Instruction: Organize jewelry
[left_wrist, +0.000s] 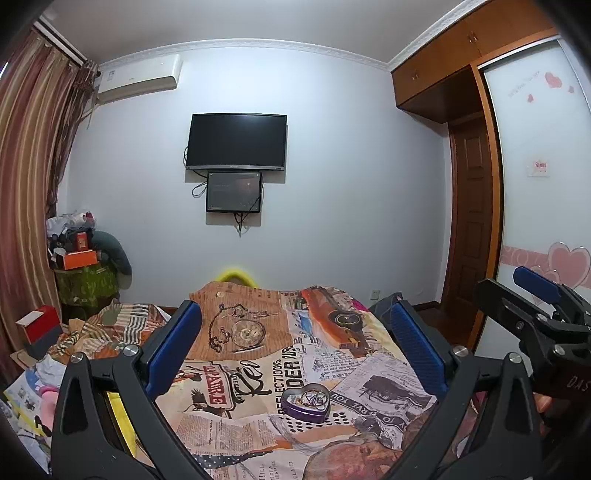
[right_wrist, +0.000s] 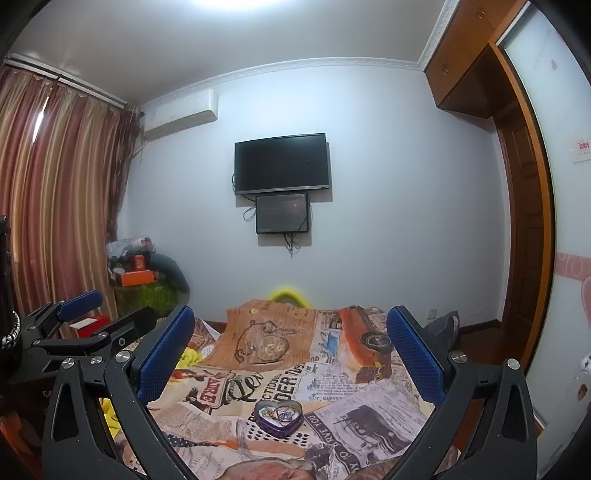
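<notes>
A purple heart-shaped tin (left_wrist: 306, 402) lies open on the printed bedspread (left_wrist: 229, 417), holding a tangle of jewelry (left_wrist: 312, 398). It also shows in the right wrist view (right_wrist: 279, 412). My left gripper (left_wrist: 295, 332) is open and empty, held above the bed with the tin ahead between its blue pads. My right gripper (right_wrist: 291, 338) is open and empty too, likewise above the tin. The right gripper shows at the right edge of the left wrist view (left_wrist: 532, 295); the left gripper shows at the left of the right wrist view (right_wrist: 99, 306).
The bedspread (right_wrist: 332, 391) covers a bed that runs toward a white wall with a television (left_wrist: 236, 142). A red box (left_wrist: 42, 323) and clutter lie at the left of the bed. A wardrobe (left_wrist: 535, 177) stands at the right, striped curtains (left_wrist: 29, 166) at the left.
</notes>
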